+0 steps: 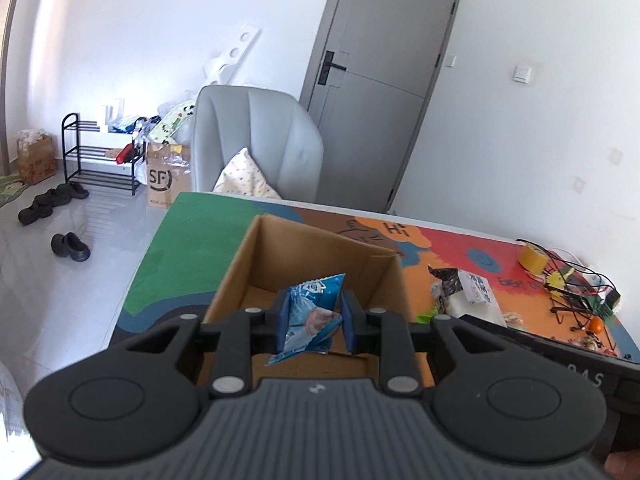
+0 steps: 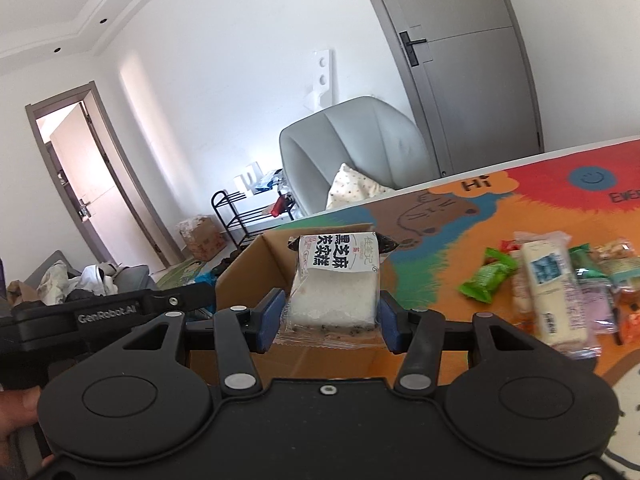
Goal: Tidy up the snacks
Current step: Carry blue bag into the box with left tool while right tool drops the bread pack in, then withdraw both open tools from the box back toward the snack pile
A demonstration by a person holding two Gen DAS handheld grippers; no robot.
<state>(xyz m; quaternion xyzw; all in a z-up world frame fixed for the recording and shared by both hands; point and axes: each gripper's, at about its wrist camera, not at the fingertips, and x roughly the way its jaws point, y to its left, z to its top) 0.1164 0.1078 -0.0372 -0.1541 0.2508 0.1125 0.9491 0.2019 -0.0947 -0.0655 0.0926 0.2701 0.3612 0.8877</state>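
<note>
While the left gripper (image 1: pixel 314 322) pinches a blue snack packet (image 1: pixel 310 316) above the open cardboard box (image 1: pixel 256 264) and the right gripper (image 2: pixel 332 316) clamps a white cake pack (image 2: pixel 336 280) at its rim, the depositing step appears underway, next requiring release into the box.

**Left wrist view: blue packet gripped over open carton**

The left gripper (image 1: pixel 313 322) has its blue-padded fingers (image 1: pixel 283 322) closed on a blue snack packet (image 1: pixel 314 312), crumpled between them. The packet hangs above the open cardboard box (image 1: pixel 256 264), which stands on the bench (image 1: pixel 168 256) with its colourful mat. To the right of the box lie a black-and-white snack pack (image 1: pixel 466 292), a yellow tape roll (image 1: pixel 532 258) and tangled black wires (image 1: pixel 576 292). A grey armchair (image 1: pixel 256 136) stands beyond the bench.
</note>
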